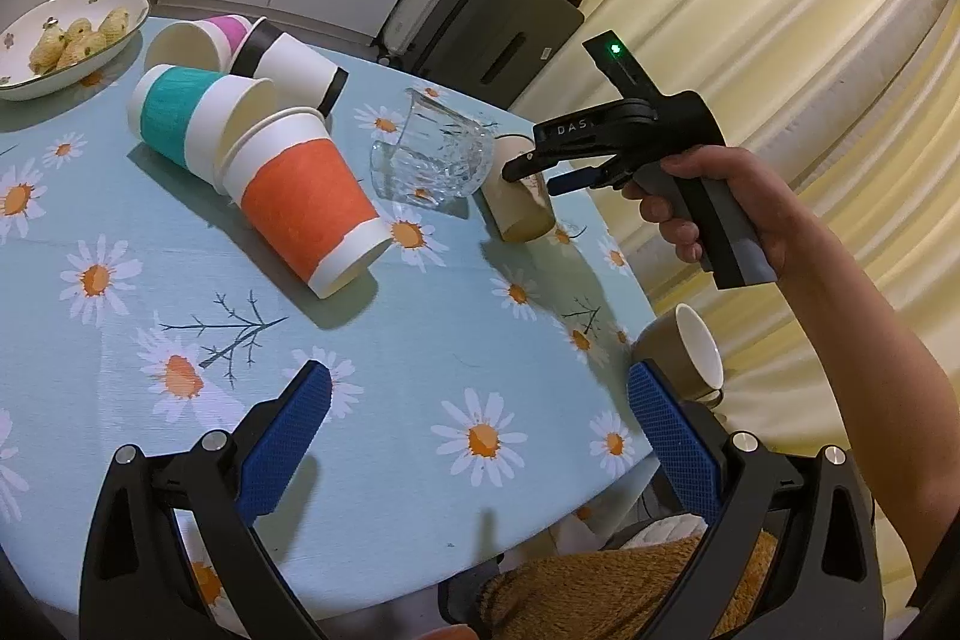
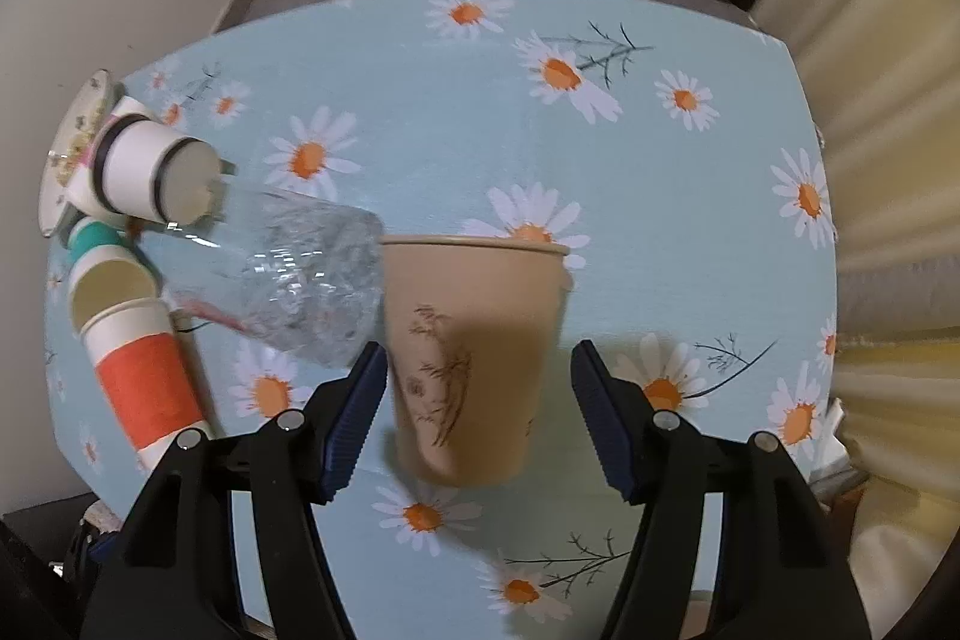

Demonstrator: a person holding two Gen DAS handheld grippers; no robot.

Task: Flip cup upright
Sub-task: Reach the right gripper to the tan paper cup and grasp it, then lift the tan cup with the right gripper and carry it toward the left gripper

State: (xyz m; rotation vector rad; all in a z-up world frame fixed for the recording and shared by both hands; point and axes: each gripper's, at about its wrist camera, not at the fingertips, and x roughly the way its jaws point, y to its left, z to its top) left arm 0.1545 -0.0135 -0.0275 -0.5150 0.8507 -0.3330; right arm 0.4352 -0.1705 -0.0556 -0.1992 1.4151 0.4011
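Note:
A tan paper cup (image 2: 474, 358) with a brown plant print lies on its side on the daisy tablecloth, its rim pointing away from the right wrist camera. My right gripper (image 2: 477, 400) is open with the cup between its blue pads, not touching it. In the left wrist view the same cup (image 1: 522, 211) lies beside a tipped clear glass (image 1: 432, 160), with the right gripper (image 1: 528, 166) over it. My left gripper (image 1: 480, 430) is open and empty above the table's near part.
Tipped paper cups lie nearby: orange-banded (image 1: 306, 214), teal-banded (image 1: 180, 118), black-ringed (image 1: 288, 67) and pink (image 1: 204, 40). A bowl of snacks (image 1: 66, 40) stands at the far left. A mug (image 1: 690, 358) sits at the table's right edge. The glass (image 2: 300, 280) touches the tan cup's left.

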